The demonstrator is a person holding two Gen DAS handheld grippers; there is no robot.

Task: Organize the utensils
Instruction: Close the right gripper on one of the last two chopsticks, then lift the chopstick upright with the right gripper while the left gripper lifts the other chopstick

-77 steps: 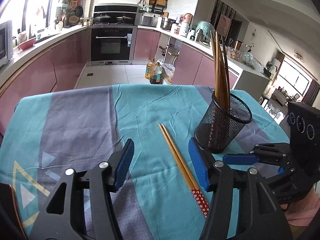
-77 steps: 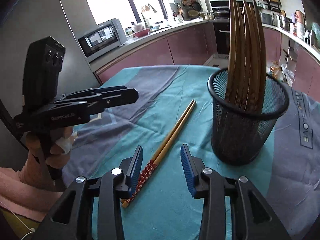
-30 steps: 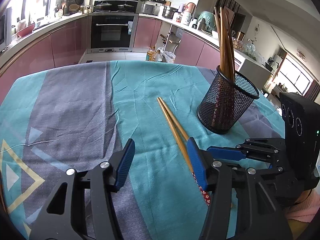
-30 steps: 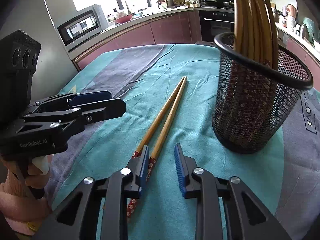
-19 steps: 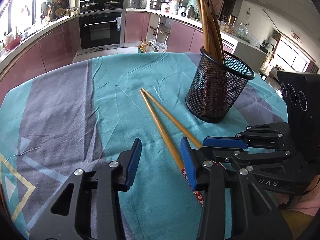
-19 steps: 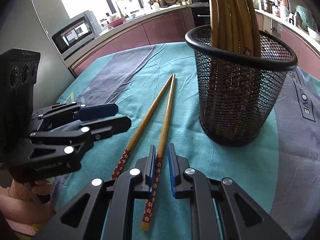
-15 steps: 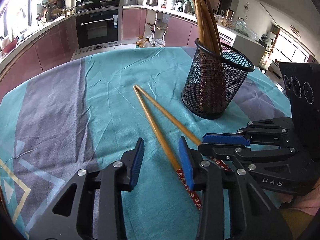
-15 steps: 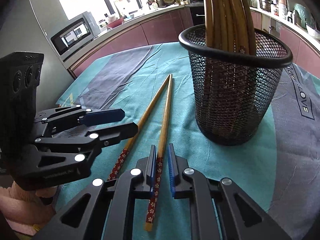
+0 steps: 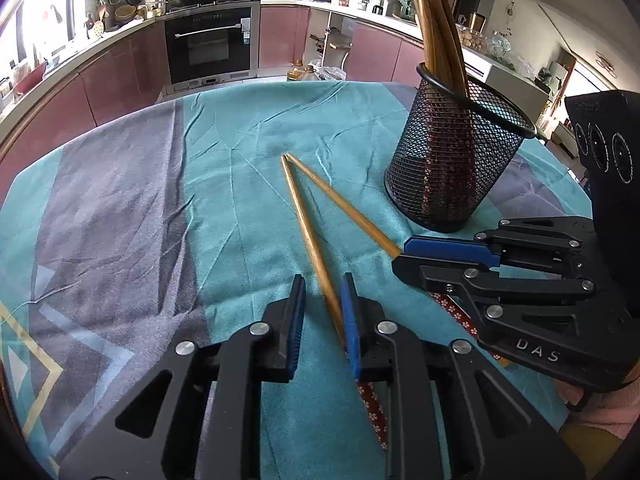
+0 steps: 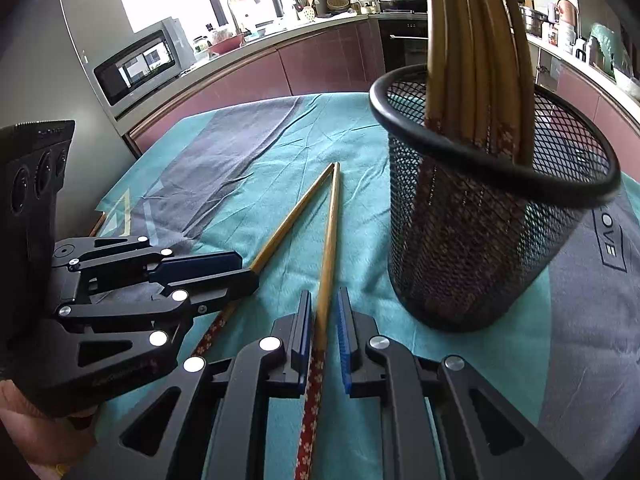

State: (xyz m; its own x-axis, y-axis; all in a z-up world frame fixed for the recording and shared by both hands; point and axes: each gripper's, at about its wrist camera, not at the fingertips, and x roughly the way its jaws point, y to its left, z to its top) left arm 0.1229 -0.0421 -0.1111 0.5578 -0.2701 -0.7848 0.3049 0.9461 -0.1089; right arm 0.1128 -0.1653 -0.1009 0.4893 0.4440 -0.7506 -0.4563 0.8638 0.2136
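Observation:
Two wooden chopsticks with red flowered ends lie in a V on the tablecloth. The left chopstick [image 9: 304,220] runs between the pads of my left gripper [image 9: 322,308]. Its jaws are closing: the stick rests against the right pad, and a gap remains at the left pad. The right chopstick [image 10: 331,220] sits in my right gripper [image 10: 324,312], which is shut on it near the red end. A black mesh holder [image 10: 480,240] with several upright chopsticks stands just right of both. In the right wrist view, the left gripper [image 10: 248,268] lies over the left chopstick [image 10: 288,220].
A teal and grey tablecloth [image 9: 120,220] covers the round table. The mesh holder [image 9: 452,168] is close to the right gripper [image 9: 400,260]. Kitchen counters, an oven [image 9: 210,48] and a microwave [image 10: 136,64] stand beyond the table. A hand [image 10: 36,440] holds the left gripper.
The left gripper's jaws narrowed around the left chopstick as it came forward and down. The right gripper shut on the right chopstick, and the two sticks spread into a V.

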